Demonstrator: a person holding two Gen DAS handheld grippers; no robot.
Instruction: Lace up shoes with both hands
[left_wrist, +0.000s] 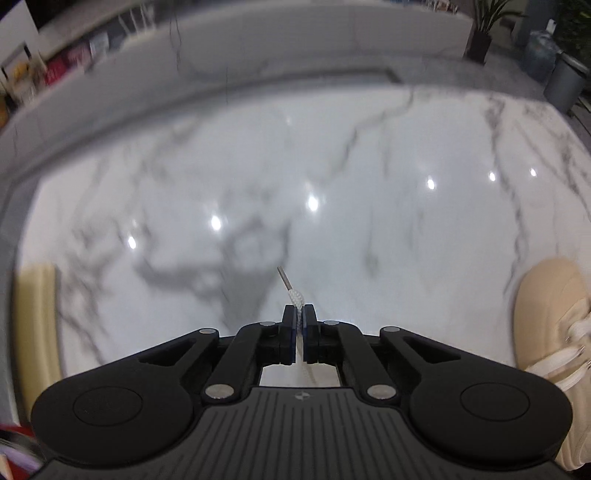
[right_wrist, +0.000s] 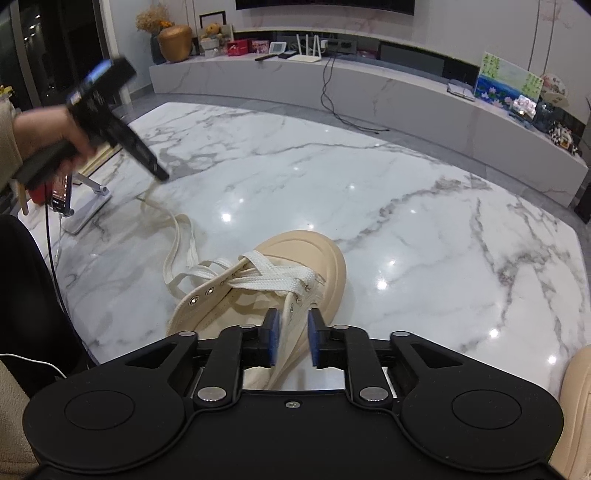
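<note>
A cream canvas shoe (right_wrist: 306, 251) lies on the marble table (right_wrist: 406, 199), toe pointing away, with a flat white lace (right_wrist: 269, 275) crossed through its front eyelets. My right gripper (right_wrist: 293, 325) hovers open just above the shoe's right eyelet row, and one lace strand (right_wrist: 286, 347) runs down between its blue pads without being pinched. My left gripper (left_wrist: 299, 314) is shut on the other lace end, whose metal tip (left_wrist: 284, 277) pokes out past the fingers. In the right wrist view the left gripper (right_wrist: 160, 175) is held high at the left, lace slack (right_wrist: 177, 236) trailing back to the shoe (left_wrist: 546, 306).
A second cream shoe (right_wrist: 578, 398) shows at the lower right edge. A phone on a white stand (right_wrist: 61, 194) with a cable sits at the table's left side. A low marble cabinet (right_wrist: 369, 88) with ornaments runs behind the table.
</note>
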